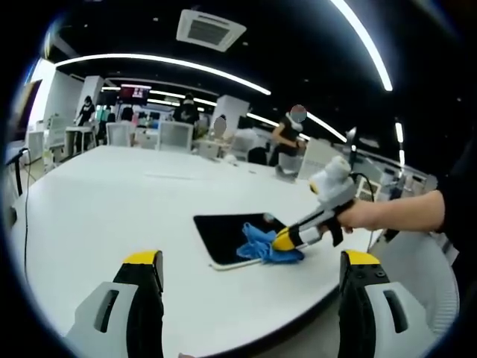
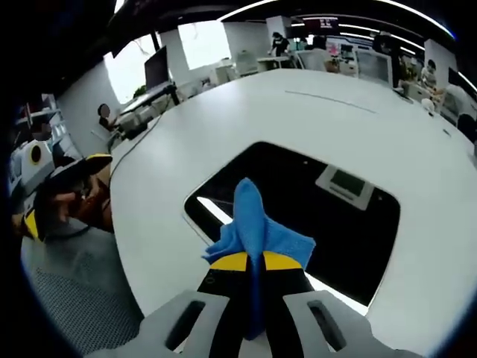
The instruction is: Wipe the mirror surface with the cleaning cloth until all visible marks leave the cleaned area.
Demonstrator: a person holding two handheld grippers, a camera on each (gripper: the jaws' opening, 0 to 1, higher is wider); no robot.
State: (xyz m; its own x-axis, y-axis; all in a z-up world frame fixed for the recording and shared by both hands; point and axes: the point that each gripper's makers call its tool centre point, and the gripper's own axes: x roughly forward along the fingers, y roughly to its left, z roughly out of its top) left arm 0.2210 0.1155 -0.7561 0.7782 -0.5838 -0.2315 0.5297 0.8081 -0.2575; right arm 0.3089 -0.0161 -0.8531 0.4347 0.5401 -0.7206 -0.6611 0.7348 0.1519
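A dark rectangular mirror lies flat on the white table. On its near right corner rests a crumpled blue cloth, pinched by my right gripper, which a hand holds from the right. In the right gripper view the yellow-tipped jaws of the right gripper are shut on the blue cloth, which sits on the near edge of the mirror. The glass reflects a ceiling unit and a light strip. My left gripper stands wide open above the table's near edge, holding nothing, and appears off the table's left side as the left gripper.
The white table is large, with a rounded edge. A grey mesh chair sits below the left gripper. A black cable runs along the table's left side. Chairs, desks and several people stand far behind the table.
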